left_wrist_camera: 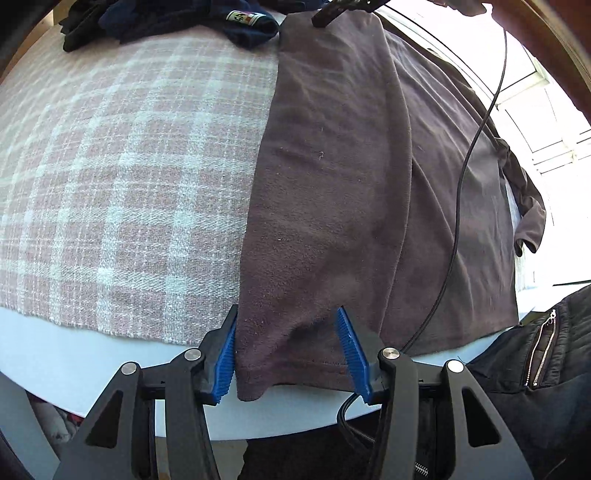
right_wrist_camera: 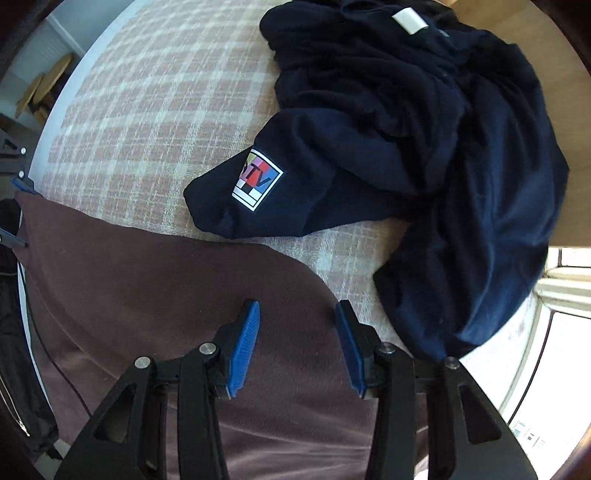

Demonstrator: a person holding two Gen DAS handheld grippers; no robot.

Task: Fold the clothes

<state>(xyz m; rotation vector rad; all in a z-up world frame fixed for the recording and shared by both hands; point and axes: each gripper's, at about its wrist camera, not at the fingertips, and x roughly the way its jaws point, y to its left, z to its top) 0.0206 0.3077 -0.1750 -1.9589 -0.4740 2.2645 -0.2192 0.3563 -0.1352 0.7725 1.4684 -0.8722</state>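
Observation:
A brown garment [left_wrist_camera: 332, 166] lies stretched lengthways on the plaid cloth [left_wrist_camera: 110, 166], with one long side folded over onto itself. Its near hem hangs slightly over the white table edge [left_wrist_camera: 92, 354]. My left gripper [left_wrist_camera: 287, 310] is open, its blue pads standing on either side of that folded near corner. In the right wrist view my right gripper [right_wrist_camera: 298, 304] hovers open over the far end of the brown garment [right_wrist_camera: 147, 266], nothing between its pads. A crumpled navy garment [right_wrist_camera: 424, 129] with a coloured TV patch [right_wrist_camera: 257, 180] lies just beyond.
A black cable [left_wrist_camera: 461, 192] trails across the brown garment. A black zipped jacket [left_wrist_camera: 546, 354] is at the near right table edge. Bright windows lie past the table's right side. The navy pile [left_wrist_camera: 166, 18] fills the far corner.

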